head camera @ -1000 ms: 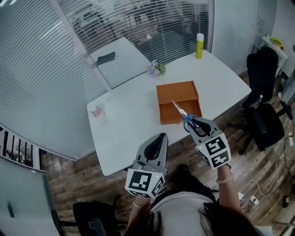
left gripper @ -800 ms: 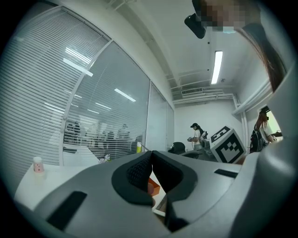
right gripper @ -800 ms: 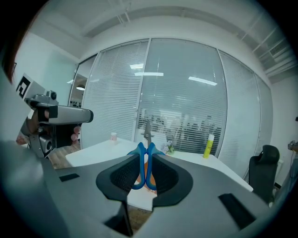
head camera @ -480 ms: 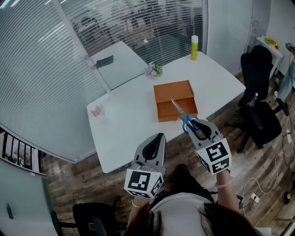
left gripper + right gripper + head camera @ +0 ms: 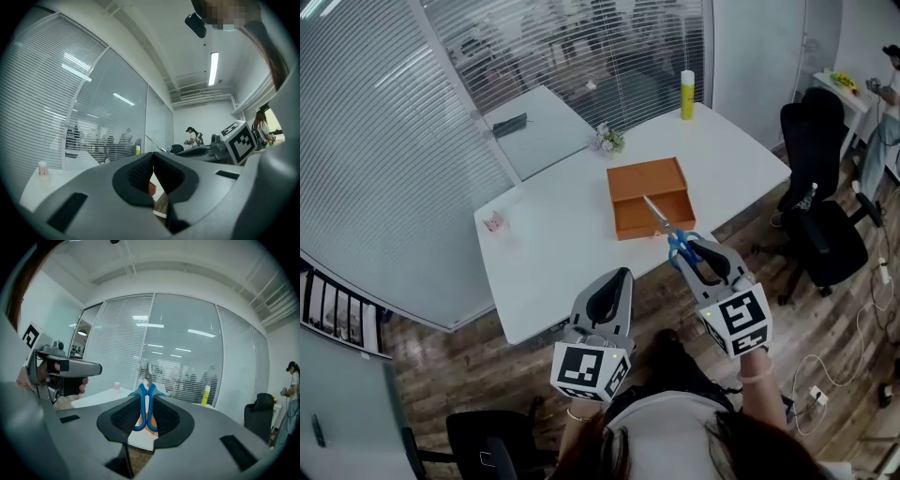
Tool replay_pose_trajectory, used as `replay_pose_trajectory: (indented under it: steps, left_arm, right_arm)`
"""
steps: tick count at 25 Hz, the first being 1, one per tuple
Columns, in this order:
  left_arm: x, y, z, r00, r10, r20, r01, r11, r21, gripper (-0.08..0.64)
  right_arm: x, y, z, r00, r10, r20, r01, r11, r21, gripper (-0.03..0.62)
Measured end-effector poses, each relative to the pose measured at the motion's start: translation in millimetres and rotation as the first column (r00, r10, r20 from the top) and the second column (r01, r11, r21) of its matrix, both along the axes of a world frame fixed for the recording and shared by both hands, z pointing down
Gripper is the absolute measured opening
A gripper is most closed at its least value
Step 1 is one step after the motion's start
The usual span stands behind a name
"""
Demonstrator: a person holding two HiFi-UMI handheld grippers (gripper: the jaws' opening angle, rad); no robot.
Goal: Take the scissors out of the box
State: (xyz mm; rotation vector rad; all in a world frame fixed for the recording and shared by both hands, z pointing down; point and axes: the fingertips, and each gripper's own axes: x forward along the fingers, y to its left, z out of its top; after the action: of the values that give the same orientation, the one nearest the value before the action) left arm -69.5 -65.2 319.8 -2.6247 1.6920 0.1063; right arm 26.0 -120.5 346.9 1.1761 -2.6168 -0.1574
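A white table [image 5: 544, 248] stands in a glass-walled office, blinds behind it. The scissors [image 5: 670, 234] are seen out of the box, raised over the table's near edge, with the blades pointed away from the person toward the orange box [image 5: 649, 192]. Their blue handles are clamped between the pads of the right gripper [image 5: 698, 258], whose jaws are closed on them. The left gripper [image 5: 612, 292] is held beside it, level, its jaws brought together with nothing between them. A yellow bottle [image 5: 686, 94] is noted at the far corner.
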Motion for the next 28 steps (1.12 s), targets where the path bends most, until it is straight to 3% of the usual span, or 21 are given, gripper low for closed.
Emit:
replay_pose_trajectory:
  steps: [17, 28]
  left_arm:
    - [6.2, 26.1, -2.6, 1.0, 0.003, 0.008, -0.003, 1.0, 0.02, 0.02]
    - [14.1, 36.9, -3.8, 1.0, 0.009, -0.001, -0.009, 1.0, 0.027, 0.02]
  right_arm:
    - [18.7, 42.5, -23.6, 0.999, 0.018, 0.047, -0.022, 0.997, 0.08, 0.11]
    - [29.6, 62.7, -43.5, 0.989, 0.008, 0.147, -0.026, 0.992, 0.12, 0.11]
